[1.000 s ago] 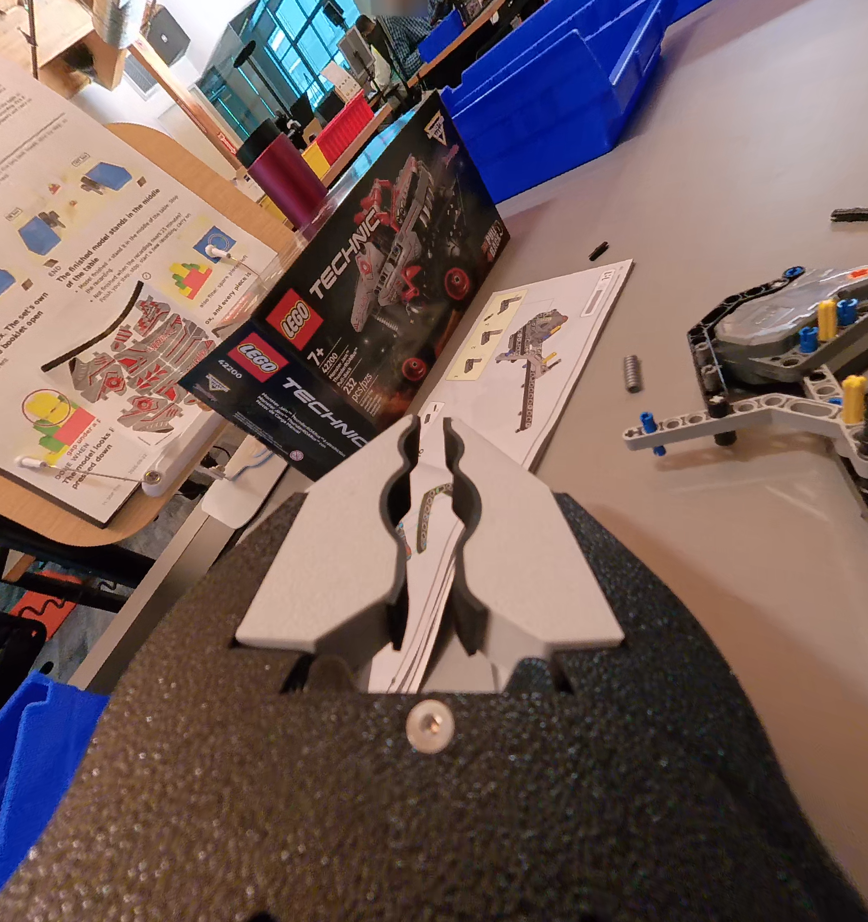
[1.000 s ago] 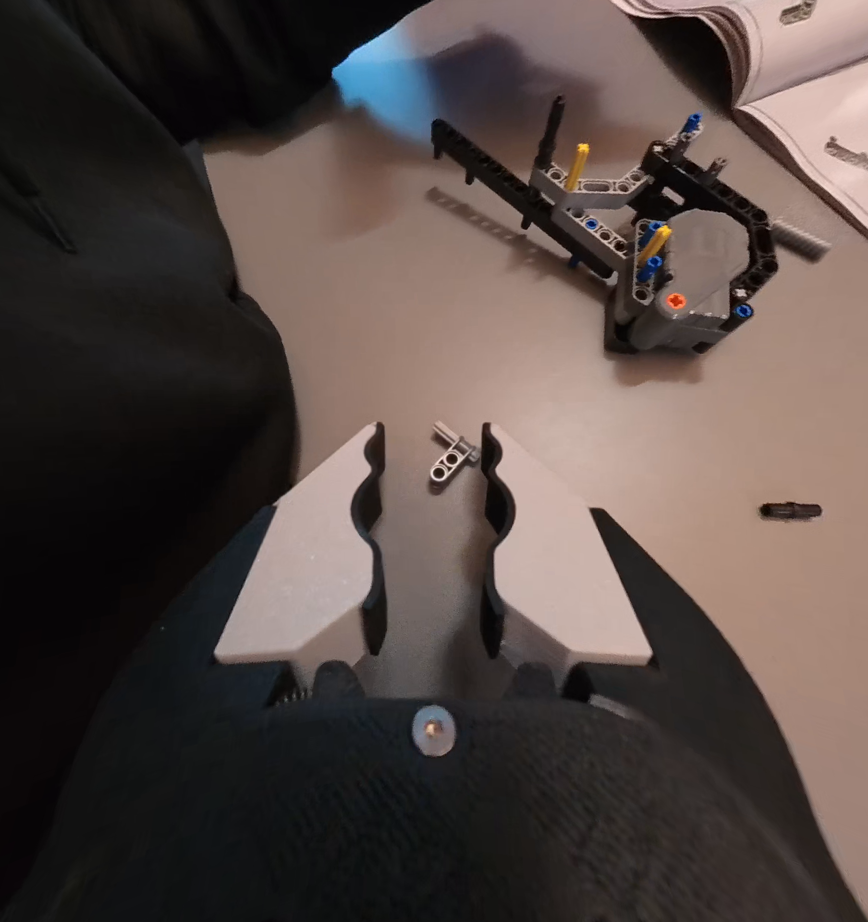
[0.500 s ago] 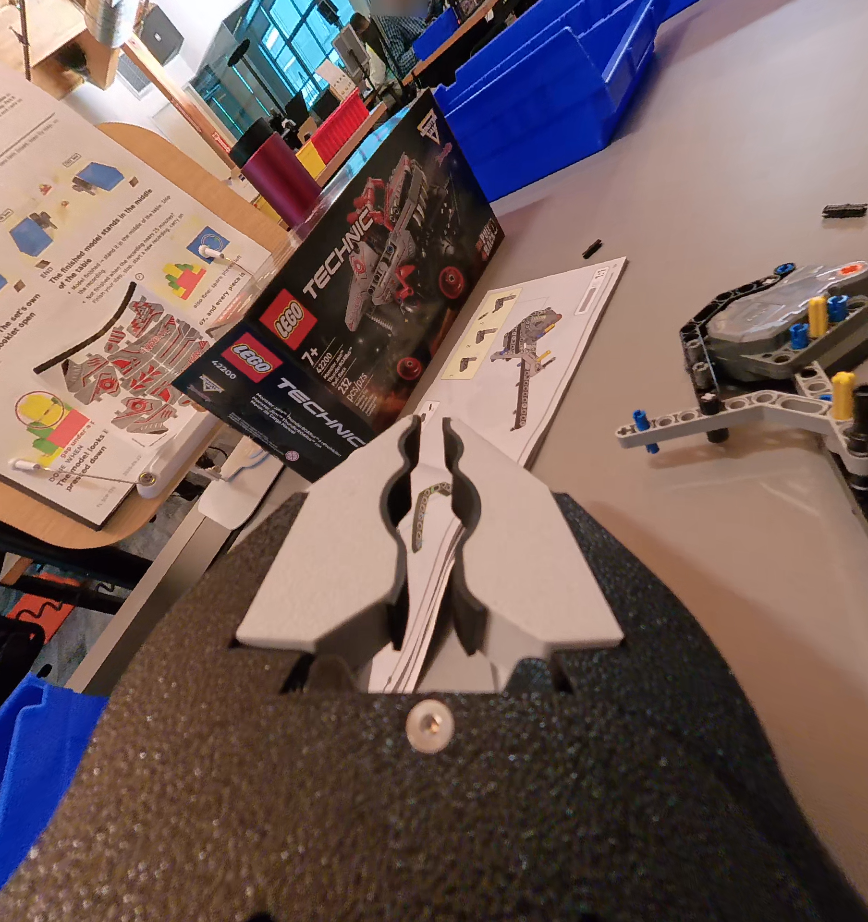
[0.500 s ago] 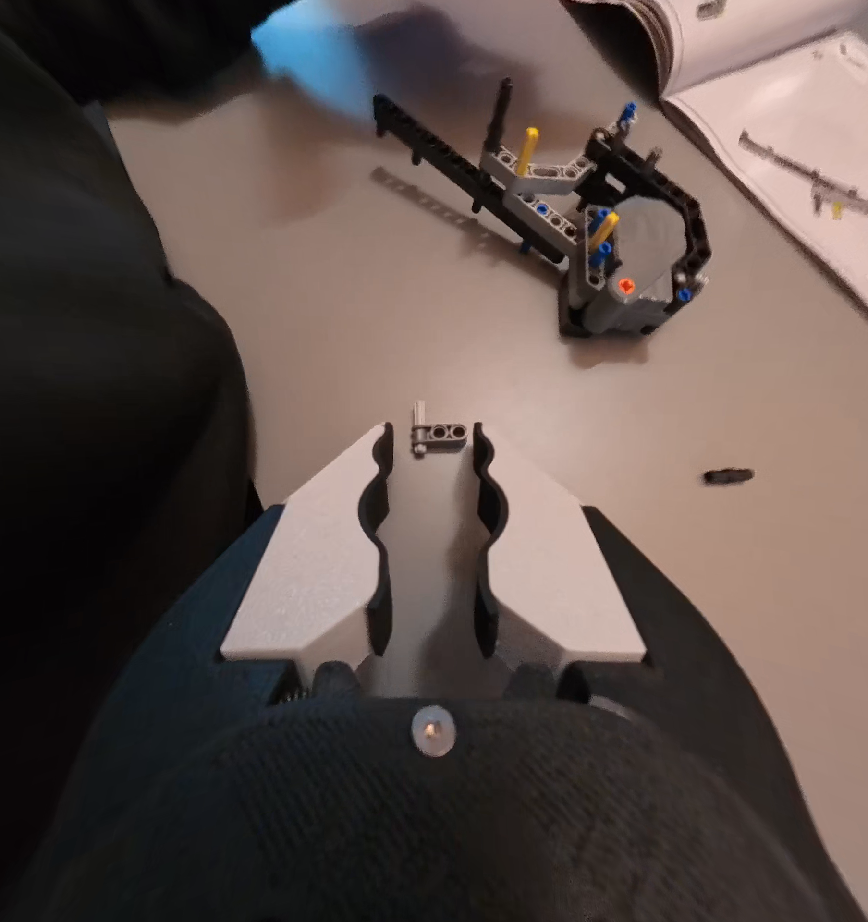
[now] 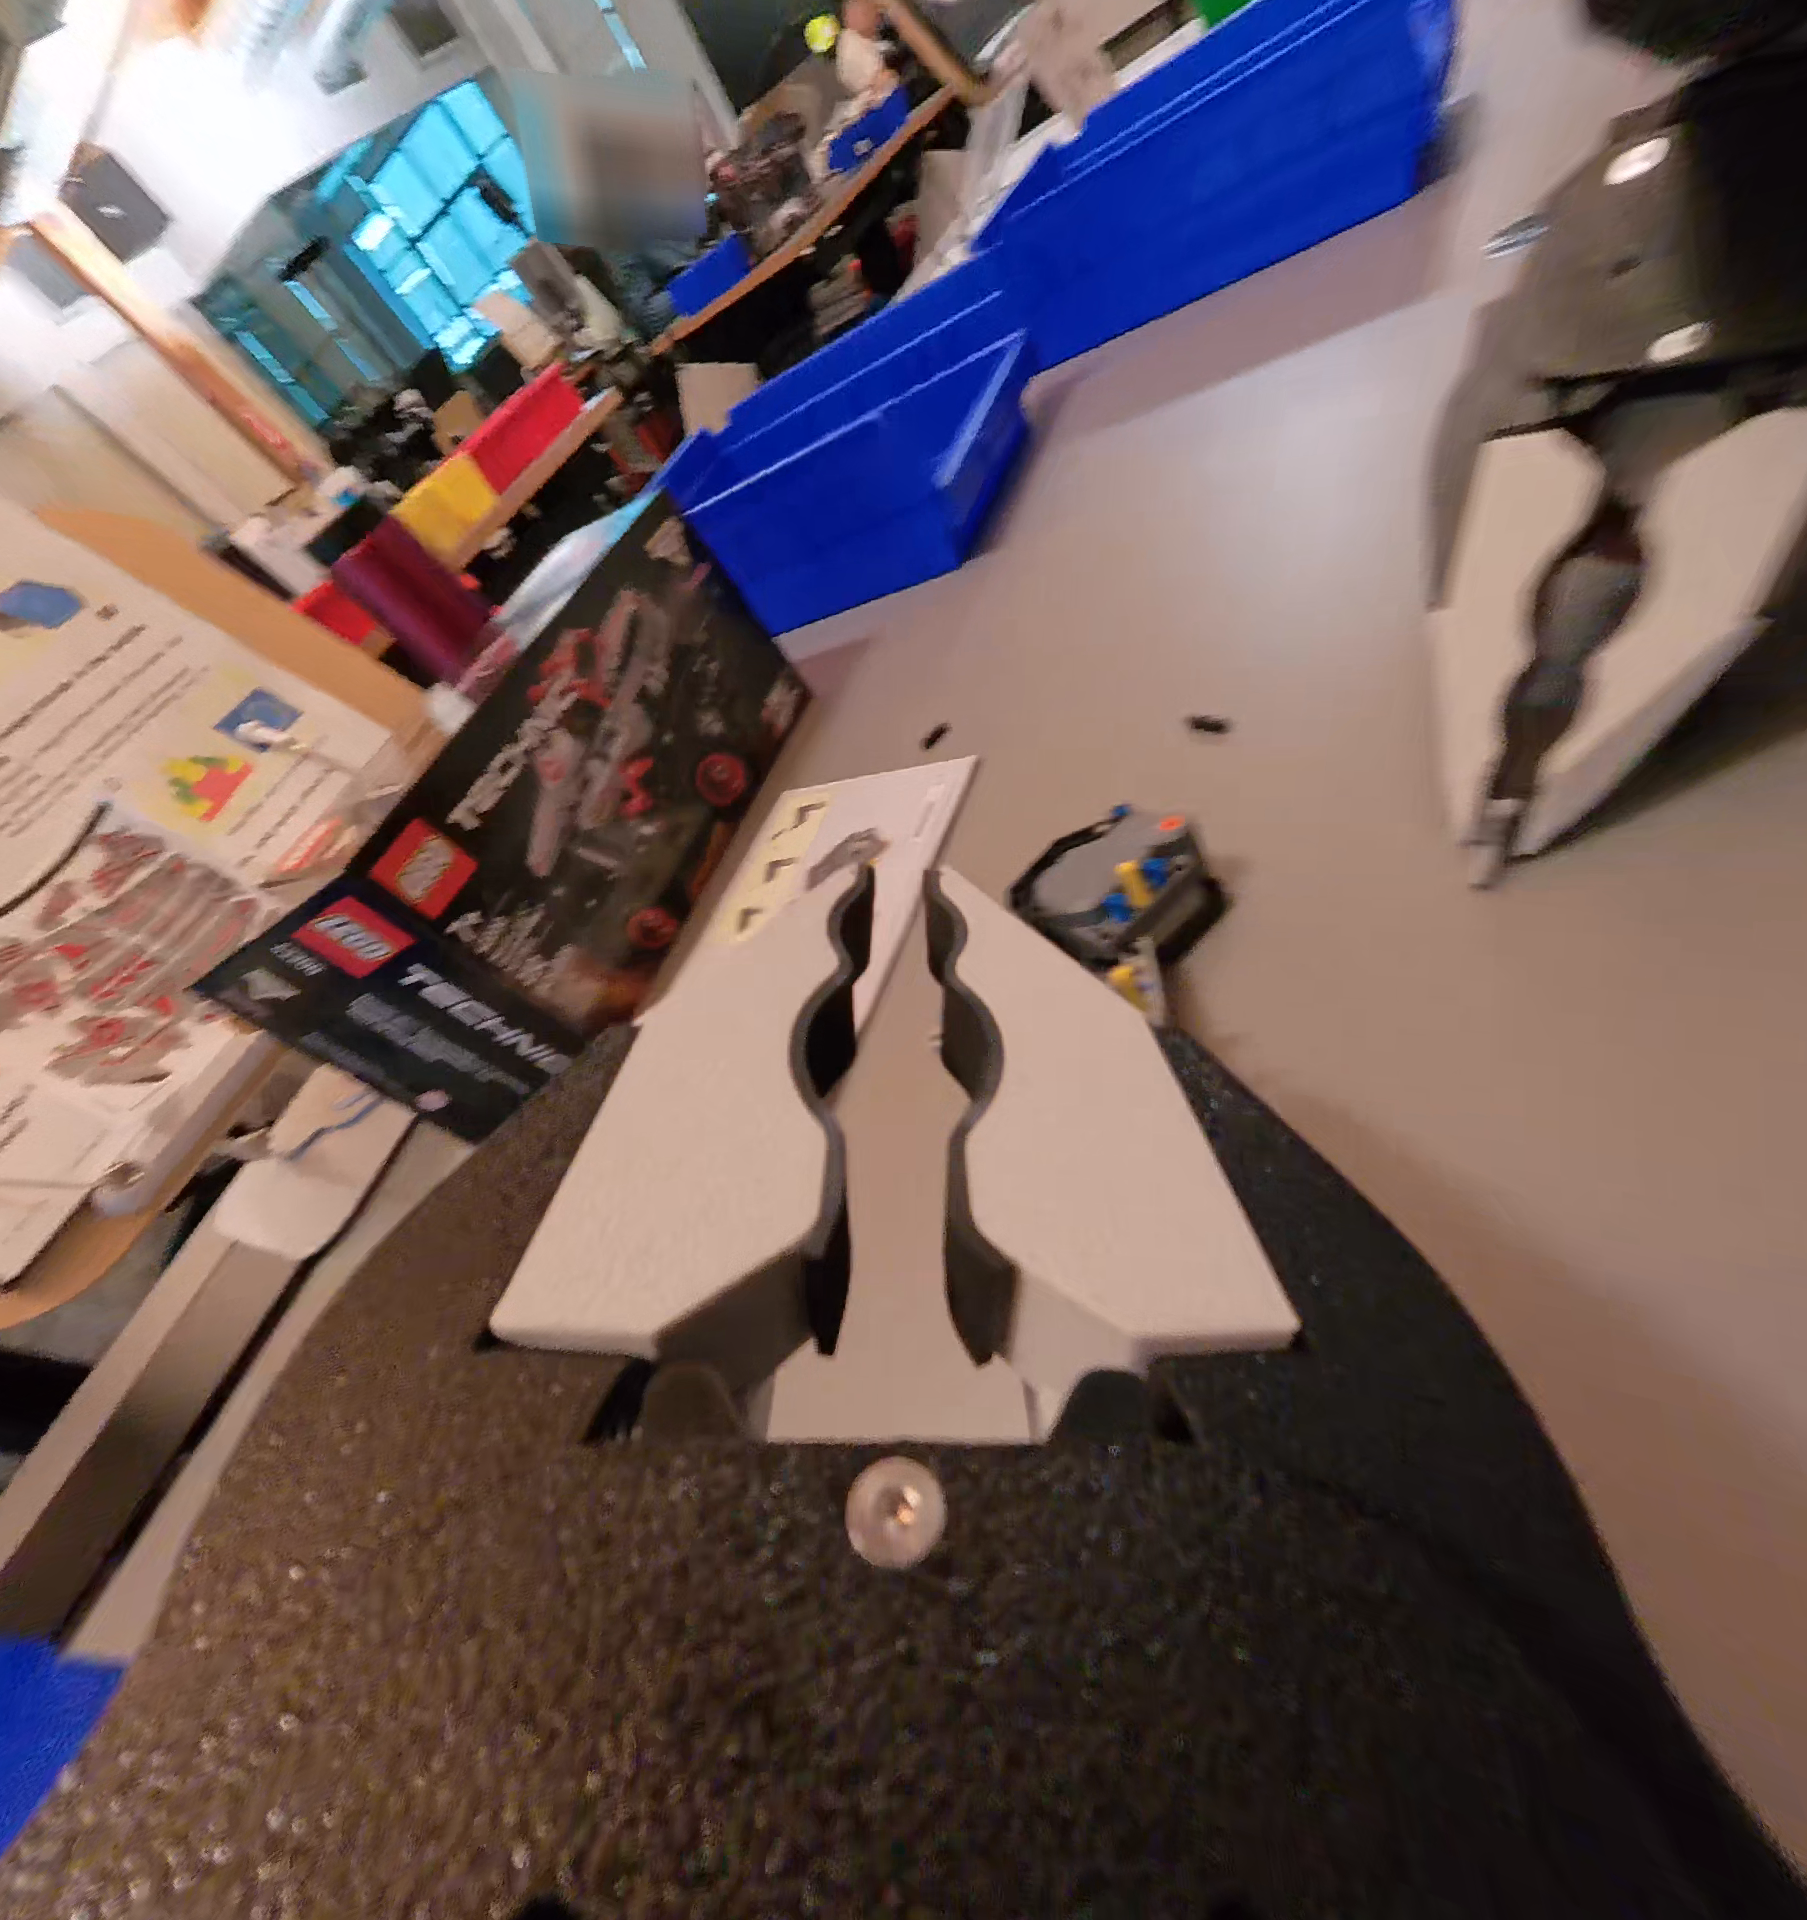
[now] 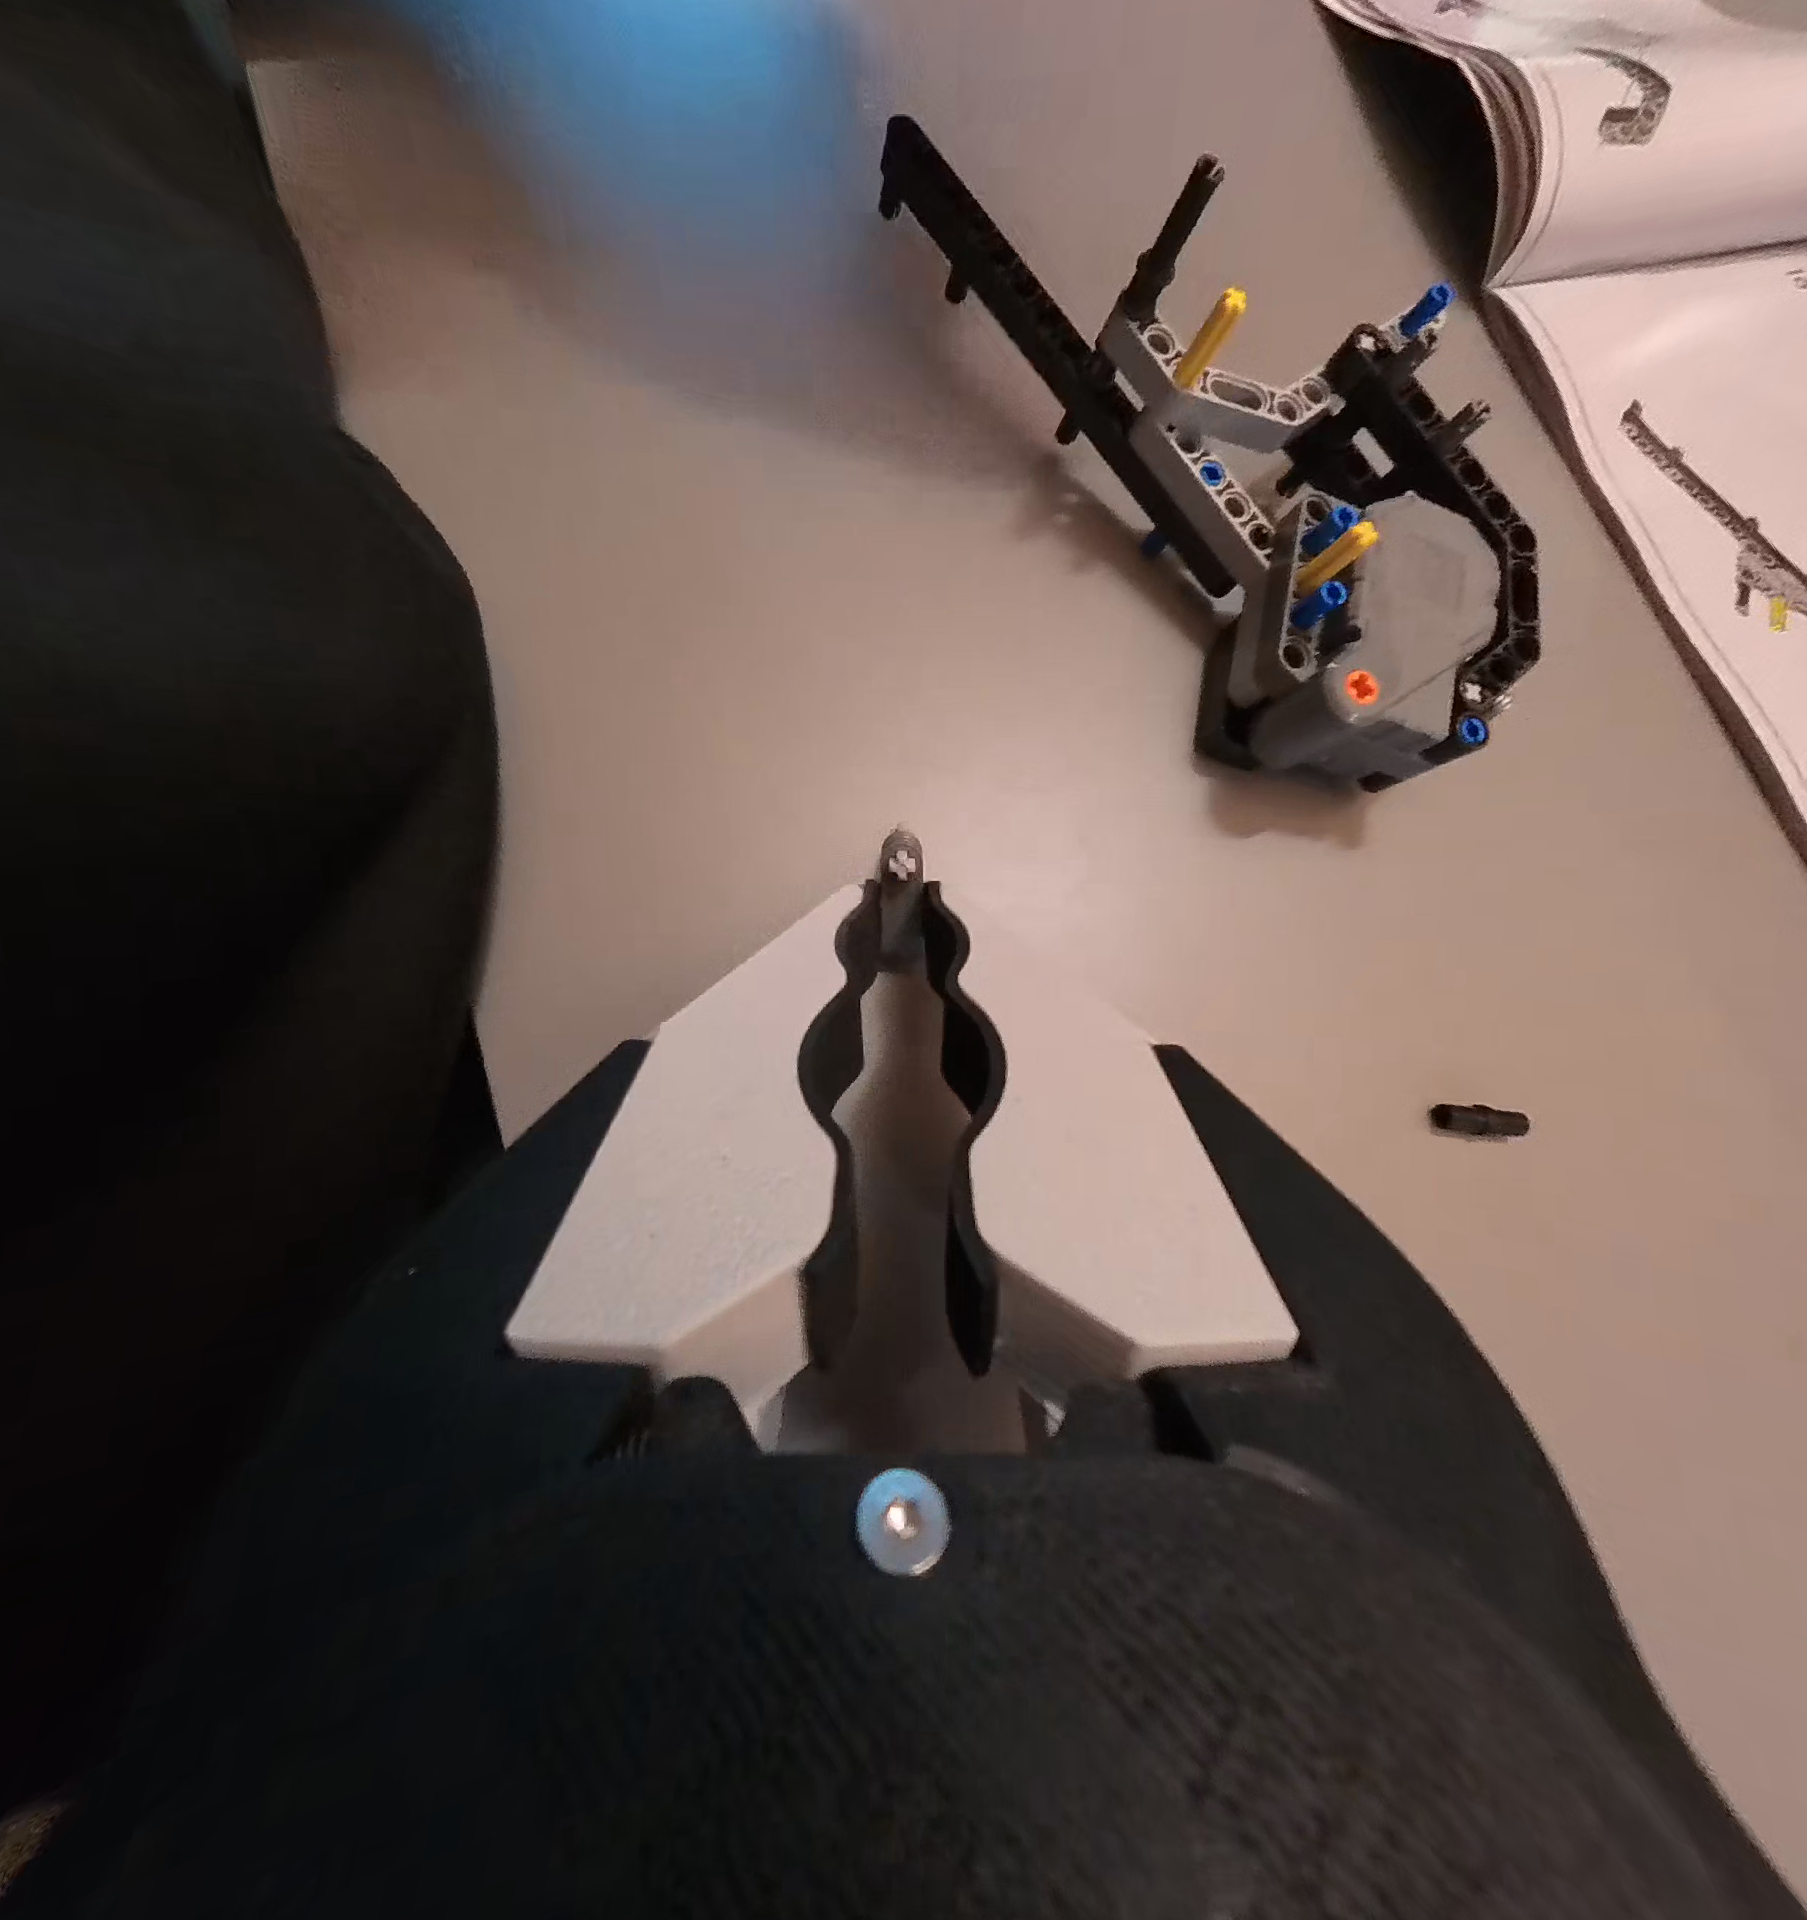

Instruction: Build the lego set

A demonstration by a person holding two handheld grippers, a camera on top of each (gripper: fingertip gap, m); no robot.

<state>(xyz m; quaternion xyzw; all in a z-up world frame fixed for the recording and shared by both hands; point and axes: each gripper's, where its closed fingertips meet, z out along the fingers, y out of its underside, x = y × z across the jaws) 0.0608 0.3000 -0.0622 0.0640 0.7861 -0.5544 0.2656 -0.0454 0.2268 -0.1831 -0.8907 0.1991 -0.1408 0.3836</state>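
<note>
Whereas half a second ago the right gripper was open with the small grey piece lying loose on the table just ahead of its tips, it is now pinching that piece at the very tips. The jaws are nearly together; only the piece's cross-shaped end is showing past them, lower centre of the right wrist frame. In the left wrist frame, the same gripper is showing at upper right, tips down near the table, with a blurred grey bit at the tips. Whether the piece is lifted clear yet, I cannot tell.

The left gripper is standing slightly open with nothing between its fingers; the booklet page it was holding half a second ago is no longer in the gap. The booklet is now lying flat beyond the tips, mid-frame.

The model, black frame with grey motor block and yellow and blue pins, is sitting well apart from the piece, upper right of the right wrist frame; a black pin is lying at mid-right.

Judgement: pick-up is done and the left gripper is freed, probably to steady the model. Tip grip is shallow; the piece may twist when pressed in.
</note>
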